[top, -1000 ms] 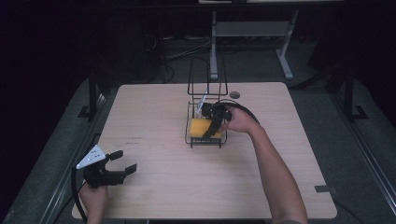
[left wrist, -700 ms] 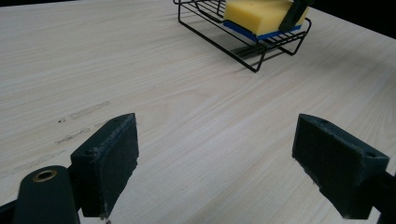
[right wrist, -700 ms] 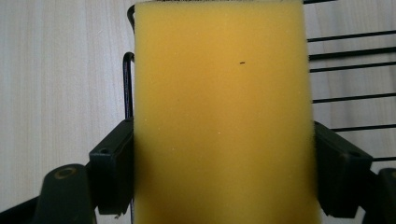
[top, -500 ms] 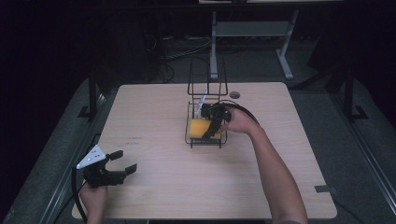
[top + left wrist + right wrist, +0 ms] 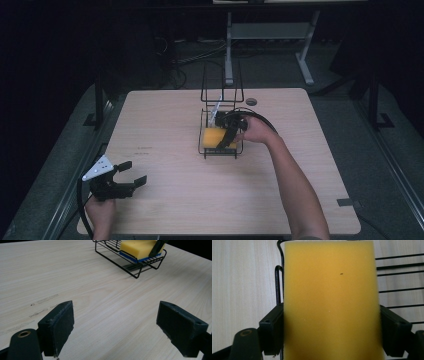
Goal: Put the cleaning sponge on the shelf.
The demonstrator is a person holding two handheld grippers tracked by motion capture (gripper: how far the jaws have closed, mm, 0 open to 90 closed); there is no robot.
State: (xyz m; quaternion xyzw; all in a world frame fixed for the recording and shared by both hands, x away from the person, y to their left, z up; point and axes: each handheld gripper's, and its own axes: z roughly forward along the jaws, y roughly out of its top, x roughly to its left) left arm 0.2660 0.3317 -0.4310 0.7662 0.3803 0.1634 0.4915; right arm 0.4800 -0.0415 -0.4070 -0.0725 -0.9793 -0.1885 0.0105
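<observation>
1. On the big wooden table (image 5: 170, 125) I see a black wire rack (image 5: 220, 145) standing near the middle. It has a low tray part in front and a tall frame at the back.
2. The yellow sponge (image 5: 214, 137) lies in the low tray of the rack. From the left gripper view I can tell it has a blue layer underneath.
3. My right gripper (image 5: 227, 136) reaches into the tray from the right. Its jaws sit on both sides of the sponge and press against it, so I think I am holding it.
4. I can't say for sure if I am putting the sponge in or taking it out. To do this step well, I should keep the sponge flat, squeeze softly so it does not squash, and move slowly straight up or down.
5. The tray's thin wires and its raised rim are close to my jaws. I think they could catch a jaw, so I must watch them.
6. My left gripper (image 5: 126, 183) waits at the near left corner of the table, well apart from the rack. Its jaws are wide apart with nothing between them.
7. A small dark round thing (image 5: 251, 101) lies behind the rack, out of my way.
</observation>
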